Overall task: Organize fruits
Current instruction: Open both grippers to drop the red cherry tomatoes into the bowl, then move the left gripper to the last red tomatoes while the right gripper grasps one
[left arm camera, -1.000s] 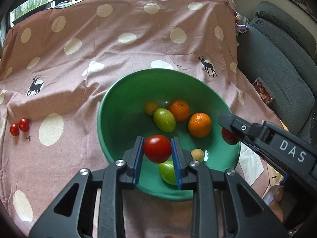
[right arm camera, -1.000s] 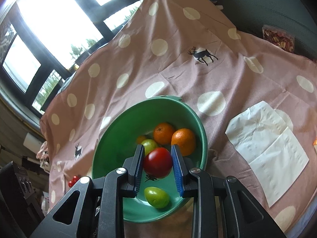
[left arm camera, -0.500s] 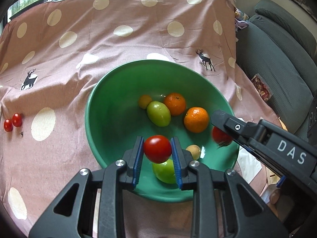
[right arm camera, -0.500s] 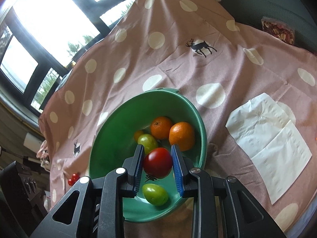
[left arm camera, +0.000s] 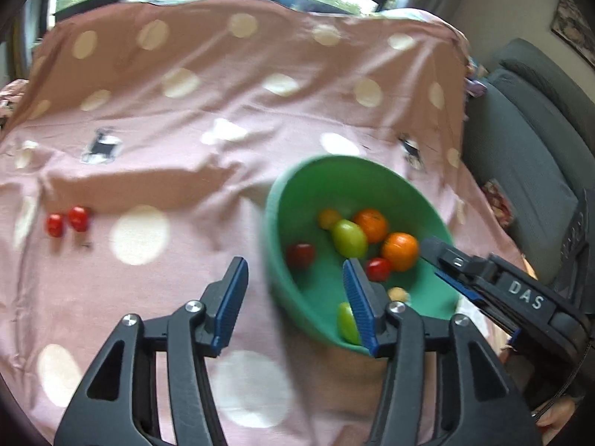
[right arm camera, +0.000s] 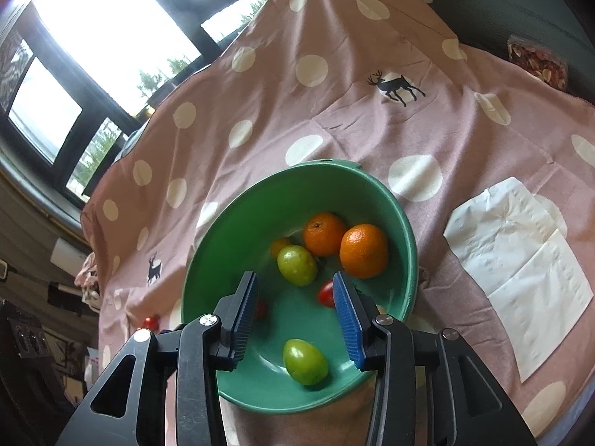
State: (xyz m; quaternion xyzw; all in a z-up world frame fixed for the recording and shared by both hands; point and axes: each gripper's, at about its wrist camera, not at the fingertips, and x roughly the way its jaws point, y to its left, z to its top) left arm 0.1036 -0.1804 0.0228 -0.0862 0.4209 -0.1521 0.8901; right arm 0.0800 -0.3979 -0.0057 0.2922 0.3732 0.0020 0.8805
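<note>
Opening over the green bowl (right arm camera: 405, 245), the right gripper (right arm camera: 293, 306) has its blue pads spread with nothing gripped; only bowl floor shows between them. Left gripper (left arm camera: 293, 299) jaws opening too, wide apart, empty, straddling the bowl's near-left rim, left pad over the tablecloth (left arm camera: 178, 171), right pad over the bowl interior; left-wrist view is motion-blurred.

Nearest in the bowl: a green fruit (right arm camera: 305, 361) low at the front wall. A small pale fruit (left arm camera: 397, 293) sits just beside the left gripper's right pad. A red tomato (right arm camera: 326, 293) lies right against the right gripper's right pad, loose on the bowl floor. A second red tomato (left arm camera: 300, 255) sits on the bowl's left inner wall, partly hidden behind the right gripper's left pad in the right-wrist view. Further in: second green fruit (right arm camera: 296, 264), small yellow fruit (right arm camera: 279, 246) behind it, two oranges (right arm camera: 363, 250) touching each other at the far right side.

White paper napkins (right arm camera: 520, 260) lie on the cloth right of the bowl. Two cherry tomatoes (left arm camera: 68, 220) sit together on the cloth well left of the bowl. Grey sofa (left arm camera: 528, 141) at far right, windows (right arm camera: 111, 37) beyond the table
</note>
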